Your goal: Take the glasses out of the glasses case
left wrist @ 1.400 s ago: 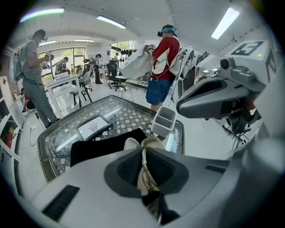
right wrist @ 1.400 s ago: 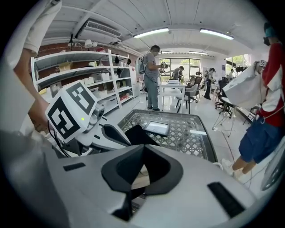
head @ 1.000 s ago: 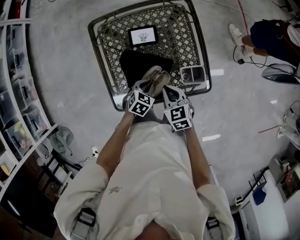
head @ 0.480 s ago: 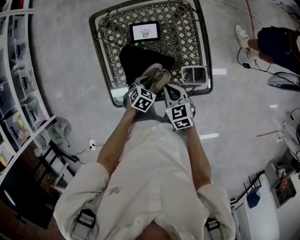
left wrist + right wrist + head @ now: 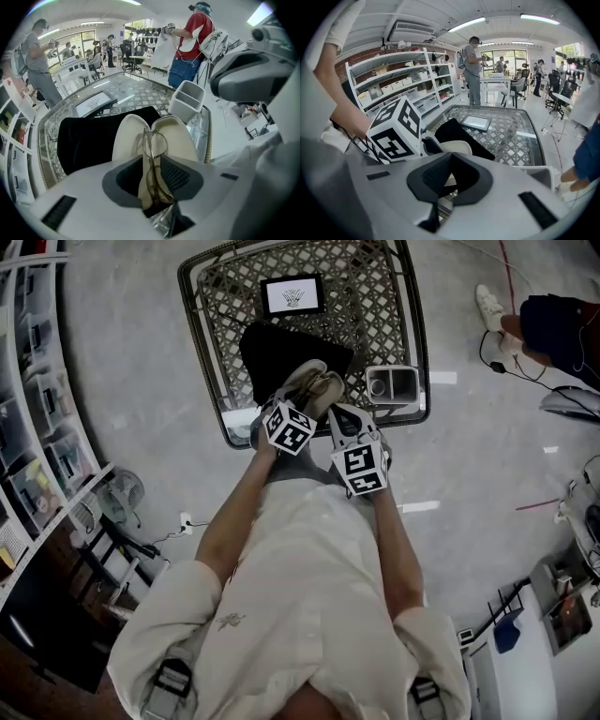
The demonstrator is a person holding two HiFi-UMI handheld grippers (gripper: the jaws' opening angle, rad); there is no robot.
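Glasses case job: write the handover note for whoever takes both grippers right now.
Left gripper: open. Its jaws have just been opening and stand either side of the glasses without pinching them.
Right gripper: shut on an edge of the glasses case, apparently steadying it.
Things: the case is open at the near edge of the black cloth on the lattice table. The glasses sit folded between its two halves.
Done: case opened.
Left: close the left gripper on the glasses and lift them out.
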